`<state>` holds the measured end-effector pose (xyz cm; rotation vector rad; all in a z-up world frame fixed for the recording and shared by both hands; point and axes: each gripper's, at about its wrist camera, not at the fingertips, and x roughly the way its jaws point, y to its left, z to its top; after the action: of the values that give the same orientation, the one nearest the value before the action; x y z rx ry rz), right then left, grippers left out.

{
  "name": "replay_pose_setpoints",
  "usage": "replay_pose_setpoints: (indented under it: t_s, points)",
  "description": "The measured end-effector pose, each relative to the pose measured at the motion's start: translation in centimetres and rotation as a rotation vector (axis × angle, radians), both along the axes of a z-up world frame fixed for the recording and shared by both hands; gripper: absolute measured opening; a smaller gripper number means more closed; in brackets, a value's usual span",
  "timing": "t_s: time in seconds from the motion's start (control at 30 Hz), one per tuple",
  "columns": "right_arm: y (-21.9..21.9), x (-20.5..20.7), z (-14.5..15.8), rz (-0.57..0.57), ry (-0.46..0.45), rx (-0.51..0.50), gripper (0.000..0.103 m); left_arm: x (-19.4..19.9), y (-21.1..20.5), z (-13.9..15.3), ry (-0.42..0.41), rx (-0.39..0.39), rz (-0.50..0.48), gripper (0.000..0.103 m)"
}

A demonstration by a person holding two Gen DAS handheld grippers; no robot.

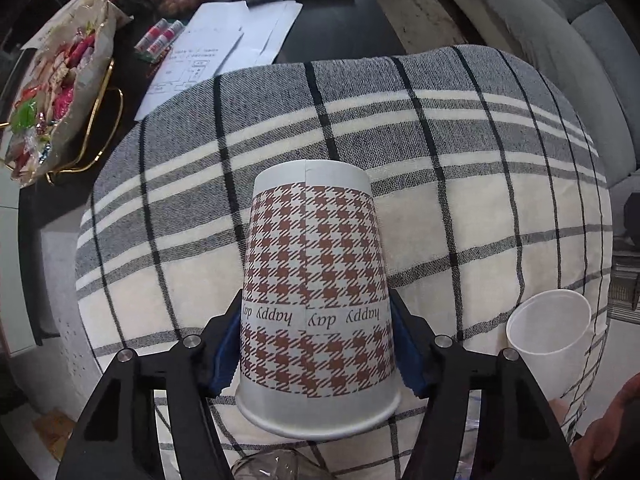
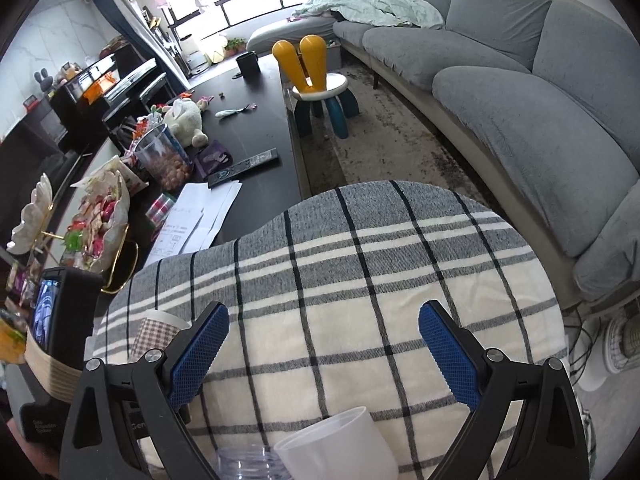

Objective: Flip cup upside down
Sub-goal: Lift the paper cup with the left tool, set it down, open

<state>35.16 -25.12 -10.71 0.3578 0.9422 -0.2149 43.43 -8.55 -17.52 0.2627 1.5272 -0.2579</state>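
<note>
Fingers of my left gripper clench the paper cup, which is upside down, rim nearest me, above the plaid cloth. My right gripper hangs spread wide, grasping nothing, above a white cup.

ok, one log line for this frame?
left gripper: shut on brown houndstooth paper cup, rim toward camera | right gripper: open, empty | plain white plastic cup: upright on plaid cloth
</note>
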Motion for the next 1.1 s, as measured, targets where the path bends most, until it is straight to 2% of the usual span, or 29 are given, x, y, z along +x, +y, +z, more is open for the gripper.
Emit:
replay_pose_setpoints:
  t_s: [0.23,0.37,0.5,0.7,0.87,1.1]
  points:
    - [0.1,-2.0,1.8,0.005,-0.019,0.016,0.096,-2.4,0.2,3.7,-0.059,-0.026,0.021,0.063]
    - [-0.1,-4.4,4.2,0.004,-0.052,0.016,0.096,-4.7,0.5,6.5,-0.11,-0.048,0.036,0.063]
    - [-0.4,-7.5,6.4,0.016,-0.073,0.001,0.096,-8.5,0.6,9.0,-0.134,-0.095,0.057,0.064]
    - [-1.9,-13.5,8.0,0.024,-0.066,0.008,0.096,-15.8,0.5,11.7,-0.214,-0.116,0.101,0.064]
    - [-2.9,-18.8,7.5,0.059,-0.024,-0.014,0.096,-22.4,-0.7,11.8,-0.243,-0.149,0.107,0.064]
    - [-4.5,-25.2,4.9,0.086,0.063,-0.049,0.096,-29.1,-2.4,8.4,-0.2,-0.199,0.153,0.064]
